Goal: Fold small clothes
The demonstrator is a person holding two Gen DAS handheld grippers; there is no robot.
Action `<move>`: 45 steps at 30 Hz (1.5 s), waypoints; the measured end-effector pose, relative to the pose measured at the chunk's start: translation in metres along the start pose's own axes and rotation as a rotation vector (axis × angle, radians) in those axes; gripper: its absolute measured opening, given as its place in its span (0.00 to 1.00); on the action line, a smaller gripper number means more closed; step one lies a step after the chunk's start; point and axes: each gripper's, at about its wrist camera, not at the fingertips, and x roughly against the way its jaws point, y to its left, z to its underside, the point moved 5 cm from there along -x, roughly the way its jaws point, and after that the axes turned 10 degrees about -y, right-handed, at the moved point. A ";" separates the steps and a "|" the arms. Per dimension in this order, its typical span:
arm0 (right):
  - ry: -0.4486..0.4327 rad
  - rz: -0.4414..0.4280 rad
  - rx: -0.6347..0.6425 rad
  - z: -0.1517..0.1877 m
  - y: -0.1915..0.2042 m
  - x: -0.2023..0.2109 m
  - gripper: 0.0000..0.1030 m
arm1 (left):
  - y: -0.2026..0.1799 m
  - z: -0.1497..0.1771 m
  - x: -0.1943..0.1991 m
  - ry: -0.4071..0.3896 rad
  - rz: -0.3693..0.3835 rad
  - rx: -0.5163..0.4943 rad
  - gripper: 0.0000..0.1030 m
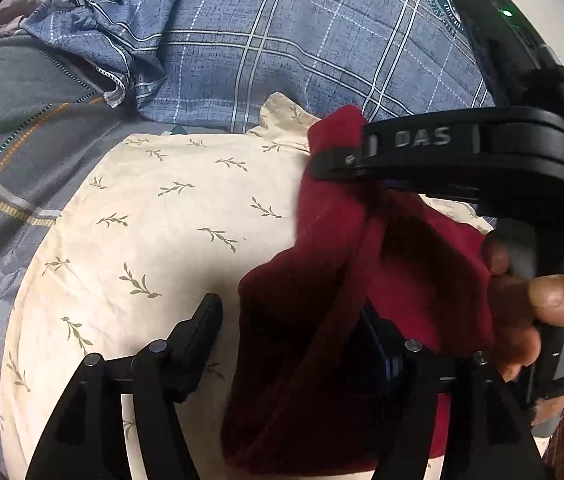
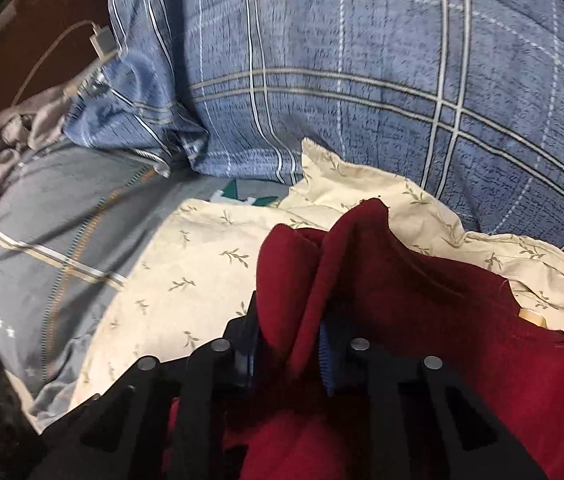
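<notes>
Cream leaf-print cloth [image 1: 169, 216] — red garment [image 1: 322, 320] between right gripper [image 2: 288, 344] fingers

A bedroom at home, by the look of it: a bed heaped with a blue plaid quilt [image 2: 362, 80], a grey pillow [image 2: 61, 220] and a cream leaf-print sheet [image 1: 141, 220], with a charger cable [image 2: 99, 42] trailing beside them.

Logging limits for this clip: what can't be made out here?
- Left wrist view: the red garment covers one finger of the left gripper; its grip is unclear.
- Right wrist view: red cloth fills the right gripper, hiding the pads.
- Both views: the garment's type and lower edge are cut off by the frame.
</notes>
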 end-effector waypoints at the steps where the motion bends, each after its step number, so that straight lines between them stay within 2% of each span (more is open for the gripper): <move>1: -0.005 -0.006 -0.004 -0.001 -0.001 0.002 0.21 | -0.001 0.001 0.001 -0.004 0.000 -0.006 0.61; 2: -0.011 -0.012 -0.011 -0.001 -0.002 0.005 0.20 | -0.002 0.002 0.003 -0.007 -0.002 -0.014 0.59; 4: -0.021 -0.027 -0.022 0.000 -0.007 0.011 0.18 | -0.009 0.004 0.007 -0.007 0.034 -0.025 0.32; 7: -0.042 -0.033 -0.026 -0.001 -0.009 0.021 0.17 | -0.020 0.005 0.019 -0.029 0.032 -0.065 0.23; 9: -0.053 -0.044 -0.033 -0.003 -0.014 0.034 0.16 | -0.027 0.004 0.028 -0.027 0.052 -0.053 0.20; 11: -0.071 -0.045 -0.030 -0.005 -0.022 0.052 0.16 | -0.036 0.001 0.039 -0.038 0.087 -0.029 0.19; 13: -0.088 -0.042 -0.023 -0.006 -0.031 0.070 0.16 | -0.047 -0.003 0.050 -0.057 0.093 -0.057 0.18; 18: -0.131 0.003 -0.017 -0.006 -0.063 0.115 0.15 | -0.097 -0.004 0.070 -0.064 0.139 -0.126 0.18; 21: -0.150 0.034 -0.035 -0.002 -0.087 0.141 0.15 | -0.138 0.002 0.078 -0.062 0.165 -0.207 0.18; 27: -0.161 0.119 -0.080 0.020 -0.148 0.180 0.15 | -0.195 0.017 0.071 -0.015 0.235 -0.278 0.17; 32: -0.142 0.166 -0.143 0.045 -0.198 0.187 0.14 | -0.235 0.045 0.048 0.044 0.244 -0.345 0.16; 35: -0.116 0.221 -0.154 0.059 -0.220 0.174 0.14 | -0.244 0.057 0.032 0.082 0.246 -0.349 0.16; 37: -0.093 0.220 -0.200 0.070 -0.231 0.160 0.15 | -0.247 0.062 0.025 0.106 0.254 -0.344 0.21; 38: -0.091 0.212 -0.223 0.074 -0.236 0.156 0.17 | -0.246 0.061 0.020 0.120 0.255 -0.344 0.24; 40: -0.106 0.211 -0.281 0.081 -0.244 0.156 0.29 | -0.244 0.061 0.027 0.146 0.306 -0.343 0.41; 42: -0.139 0.210 -0.322 0.085 -0.246 0.168 0.35 | -0.237 0.057 0.044 0.146 0.339 -0.352 0.49; 43: -0.157 0.200 -0.353 0.090 -0.246 0.180 0.36 | -0.230 0.053 0.057 0.129 0.335 -0.371 0.50; 45: -0.175 0.198 -0.379 0.099 -0.244 0.197 0.49 | -0.210 0.044 0.082 0.085 0.312 -0.413 0.51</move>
